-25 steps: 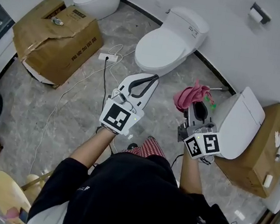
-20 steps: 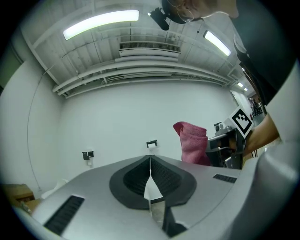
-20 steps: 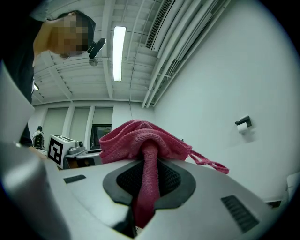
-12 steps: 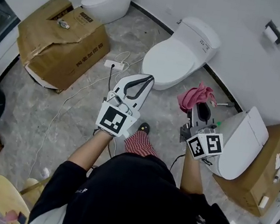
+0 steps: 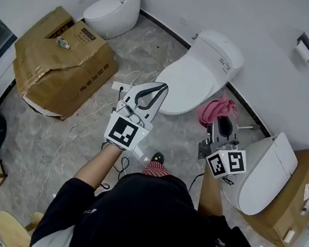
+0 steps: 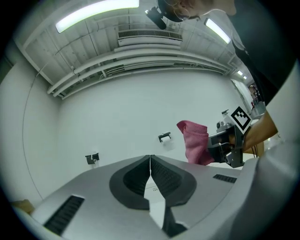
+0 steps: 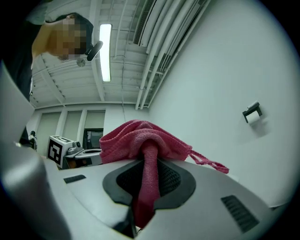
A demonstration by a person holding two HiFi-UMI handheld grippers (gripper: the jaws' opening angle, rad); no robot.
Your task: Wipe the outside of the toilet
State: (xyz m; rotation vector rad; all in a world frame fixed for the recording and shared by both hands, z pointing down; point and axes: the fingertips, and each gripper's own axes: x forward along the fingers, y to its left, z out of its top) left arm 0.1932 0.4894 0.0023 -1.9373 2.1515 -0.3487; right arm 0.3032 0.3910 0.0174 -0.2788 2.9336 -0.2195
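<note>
Here, a white toilet (image 5: 193,84) stands on marbled floor (image 5: 30,147)

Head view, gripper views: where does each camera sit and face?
Head view: on the head, facing steeply down at toilets; shows torso, arms, left gripper, right gripper.
Left gripper view: on that gripper, facing up along shut jaws at wall, ceiling; shows right forearm.
Right gripper view: on that gripper, facing up along jaws clamping pink cloth; shows the person's head.
Shared: both gripper views show the paper holder.
</note>
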